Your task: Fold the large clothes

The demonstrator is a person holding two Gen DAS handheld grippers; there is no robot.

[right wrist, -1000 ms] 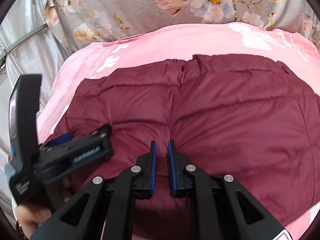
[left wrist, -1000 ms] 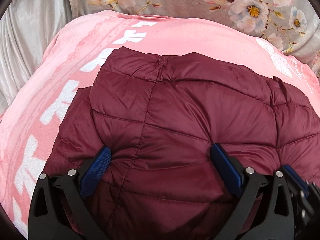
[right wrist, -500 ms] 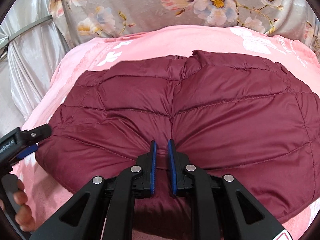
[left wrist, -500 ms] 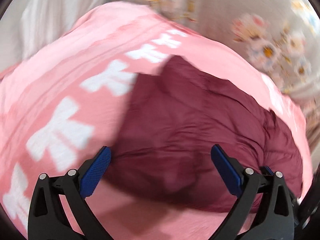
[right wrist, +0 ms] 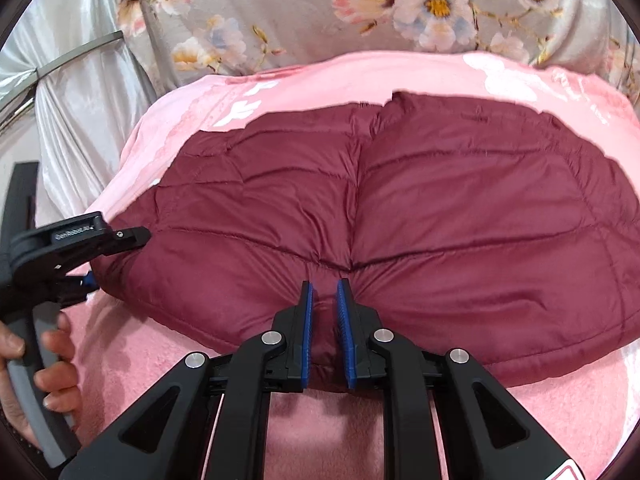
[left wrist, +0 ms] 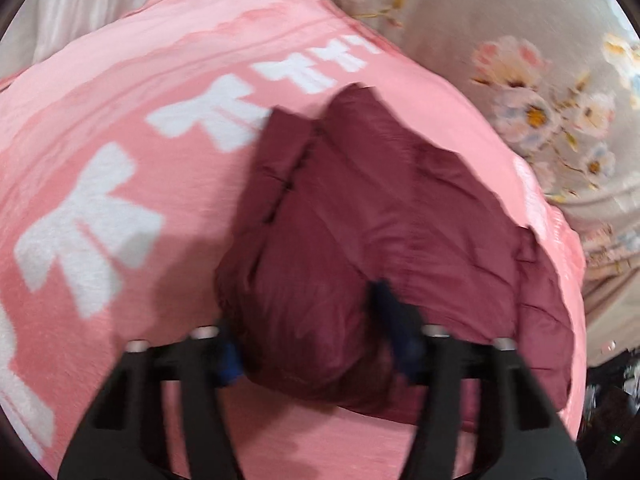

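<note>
A maroon quilted puffer jacket (right wrist: 440, 208) lies spread on a pink blanket (right wrist: 160, 360). My right gripper (right wrist: 325, 320) is shut on a pinch of its near hem, at the middle seam. In the left wrist view, which is blurred, the jacket (left wrist: 360, 220) shows its left end bunched into a bulge. My left gripper (left wrist: 316, 344) is closing on that bulge, and both blue pads press into the fabric. The right wrist view shows the left gripper (right wrist: 116, 258) at the jacket's left edge, held by a hand (right wrist: 52, 360).
The pink blanket (left wrist: 100, 120) carries white bow prints and reaches past the jacket on all sides. A grey floral cloth (right wrist: 400, 0) hangs behind, and a silvery curtain (right wrist: 80, 100) stands at the left.
My left gripper has swung from over the jacket's middle to its left end, and its wide jaws have narrowed around the bunched corner. The right gripper keeps its grip on the hem.
</note>
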